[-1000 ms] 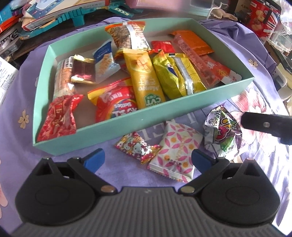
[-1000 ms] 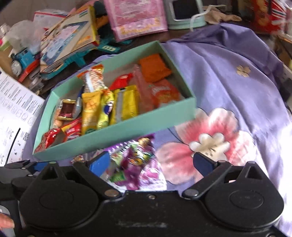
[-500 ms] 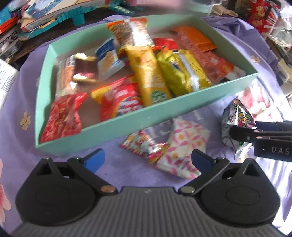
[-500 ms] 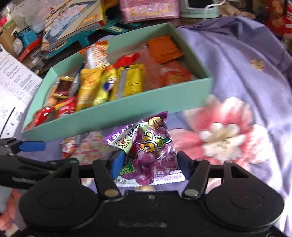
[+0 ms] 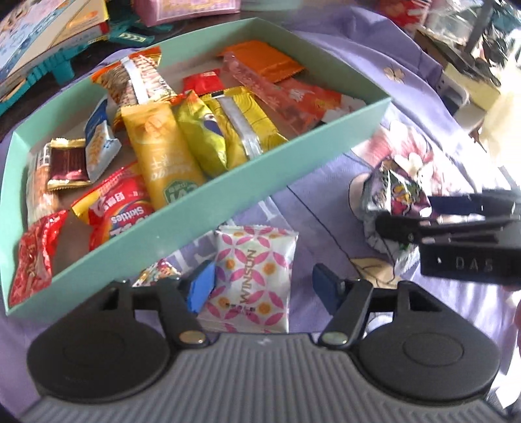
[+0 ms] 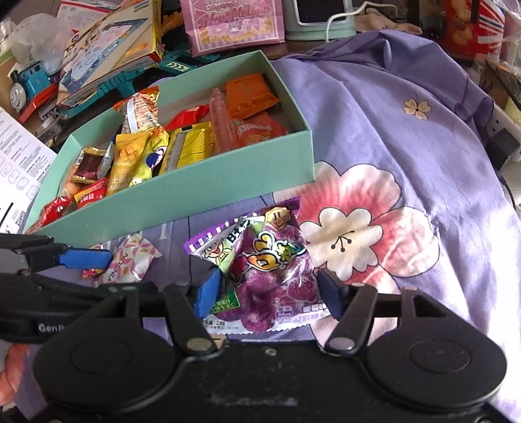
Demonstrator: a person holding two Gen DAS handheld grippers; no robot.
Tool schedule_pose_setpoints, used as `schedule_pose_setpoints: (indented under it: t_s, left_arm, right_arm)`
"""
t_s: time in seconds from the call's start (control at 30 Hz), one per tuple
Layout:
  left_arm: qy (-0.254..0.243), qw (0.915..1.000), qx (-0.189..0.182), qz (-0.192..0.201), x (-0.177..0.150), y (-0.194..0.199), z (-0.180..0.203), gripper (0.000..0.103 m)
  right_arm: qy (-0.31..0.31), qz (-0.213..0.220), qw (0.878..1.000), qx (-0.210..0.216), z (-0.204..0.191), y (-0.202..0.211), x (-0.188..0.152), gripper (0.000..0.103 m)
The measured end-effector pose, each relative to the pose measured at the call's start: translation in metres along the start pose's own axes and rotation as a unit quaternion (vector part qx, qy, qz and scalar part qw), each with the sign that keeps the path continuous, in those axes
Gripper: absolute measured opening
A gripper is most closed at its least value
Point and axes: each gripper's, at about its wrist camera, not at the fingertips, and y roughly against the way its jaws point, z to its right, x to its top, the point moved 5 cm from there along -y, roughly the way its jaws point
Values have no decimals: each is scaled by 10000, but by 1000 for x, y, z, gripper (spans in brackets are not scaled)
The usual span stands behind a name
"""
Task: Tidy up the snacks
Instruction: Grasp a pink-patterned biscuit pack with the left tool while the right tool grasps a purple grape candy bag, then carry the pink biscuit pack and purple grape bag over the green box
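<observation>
Three packets lie outside the box (image 6: 182, 195): right gripper (image 6: 267, 293) pinches the purple bag (image 6: 270, 260); left gripper (image 5: 260, 288), spread, straddles the pink packet (image 5: 254, 276).

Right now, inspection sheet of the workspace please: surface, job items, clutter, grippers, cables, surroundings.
Surface: purple floral cloth, rumpled at the far edge.
Job's things: teal box holding many snack packs; outside it, near its front wall, grape pack, pink pack, small red pack.
Clutter: toy train, picture-book boxes, pink bag, printed sheet.
Grippers: left gripper open around the pink pack; right gripper astride the grape pack, closure unclear.
Cables: white cord by the green device.
Surroundings: red tin, cluttered edges.
</observation>
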Motion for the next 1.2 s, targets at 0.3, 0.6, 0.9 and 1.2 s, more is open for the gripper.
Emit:
schedule_pose_setpoints:
  t_s: [0.3, 0.6, 0.9, 1.2]
  left_arm:
    - [-59, 9999, -107, 63, 2, 7, 4, 47]
    - [387, 9978, -482, 242, -3, 37, -8, 45]
    - [705, 9939, -509, 681, 5, 76, -27, 45]
    - [1130, 9876, 7, 1087, 43, 95, -89, 45]
  right_arm:
    - [51, 96, 9999, -26, -5, -3, 3, 60]
    - [-35, 110, 9999, 32, -5, 16, 0, 59]
    - [133, 440, 9989, 107, -19, 55, 26, 59]
    - [559, 702, 9957, 250, -57, 54, 99, 59]
